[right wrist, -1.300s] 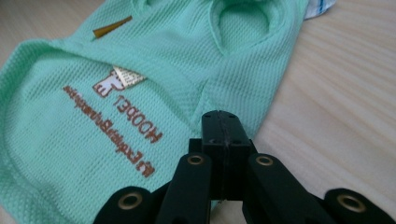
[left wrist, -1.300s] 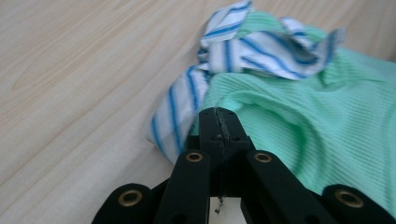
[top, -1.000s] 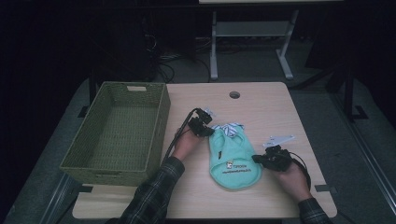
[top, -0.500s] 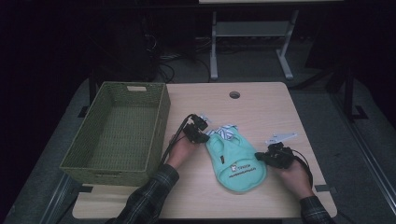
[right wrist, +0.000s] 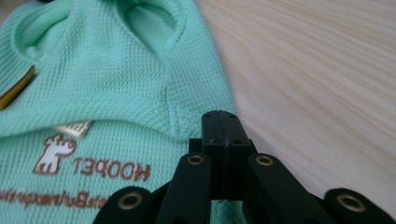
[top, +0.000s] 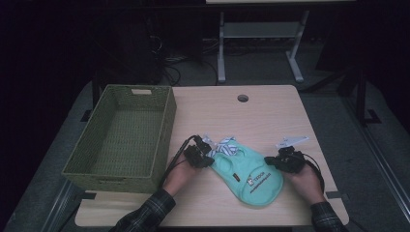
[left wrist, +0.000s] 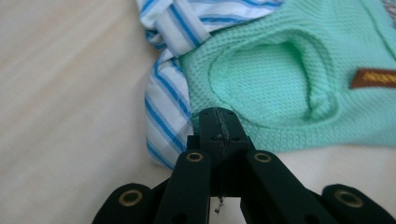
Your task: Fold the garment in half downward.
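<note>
- The room behind the light wooden table (top: 270,116) is very dark; only a pale metal stand (top: 256,43) and some cables on the floor can be made out.
- A mint-green knitted pet vest (top: 249,176) with brown lettering lies flat near the table's front edge, between the two hands.
- A blue-and-white striped cloth (top: 223,145) peeks out from under the vest's far end; most of it is covered.
- The left gripper (top: 199,157) has its jaws pressed together at the vest's edge; whether fabric is pinched between them I cannot tell.
- The right gripper (top: 286,162) is likewise closed at the opposite edge, its tips hiding the contact.
- A green woven rectangular basket (top: 121,140) stands at the left of the table.
</note>
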Available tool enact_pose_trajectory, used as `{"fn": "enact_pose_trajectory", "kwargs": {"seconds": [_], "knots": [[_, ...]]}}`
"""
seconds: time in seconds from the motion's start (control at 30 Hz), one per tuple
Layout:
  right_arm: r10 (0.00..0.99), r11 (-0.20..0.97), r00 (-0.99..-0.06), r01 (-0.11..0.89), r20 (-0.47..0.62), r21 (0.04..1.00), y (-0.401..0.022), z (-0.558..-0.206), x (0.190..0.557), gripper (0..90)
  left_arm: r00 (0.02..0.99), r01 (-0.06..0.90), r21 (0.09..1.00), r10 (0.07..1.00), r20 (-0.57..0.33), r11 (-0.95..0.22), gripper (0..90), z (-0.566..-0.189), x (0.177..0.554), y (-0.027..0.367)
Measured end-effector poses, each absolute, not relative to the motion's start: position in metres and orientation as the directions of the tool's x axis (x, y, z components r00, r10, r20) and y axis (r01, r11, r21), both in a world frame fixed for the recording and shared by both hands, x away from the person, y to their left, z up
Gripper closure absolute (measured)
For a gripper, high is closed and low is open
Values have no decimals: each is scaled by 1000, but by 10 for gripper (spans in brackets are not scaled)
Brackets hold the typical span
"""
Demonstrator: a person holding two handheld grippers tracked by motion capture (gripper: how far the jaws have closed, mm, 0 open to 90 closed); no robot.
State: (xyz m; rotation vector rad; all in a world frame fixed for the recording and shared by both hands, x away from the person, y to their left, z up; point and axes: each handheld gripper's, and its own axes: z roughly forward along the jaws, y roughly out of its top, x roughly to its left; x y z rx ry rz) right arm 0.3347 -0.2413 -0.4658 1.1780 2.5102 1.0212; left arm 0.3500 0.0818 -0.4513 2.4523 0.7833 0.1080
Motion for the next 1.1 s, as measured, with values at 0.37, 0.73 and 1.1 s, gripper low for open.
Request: {"fn": "enact_pose_trajectory", "kwargs": {"seconds": [0.37, 0.73, 1.1], "knots": [[712, 448, -693, 572, 112, 687, -232, -456, 327, 898, 829, 504, 596, 545, -129, -625, 857, -440, 343, 88], [605, 503, -785, 506, 132, 701, -188, -457, 315, 898, 786, 527, 614, 612, -89, -587, 578, -438, 353, 97], [587, 559, -803, 495, 104, 665, -175, -467, 315, 898, 791, 533, 579, 606, -82, -617, 413, -455, 354, 88]]}}
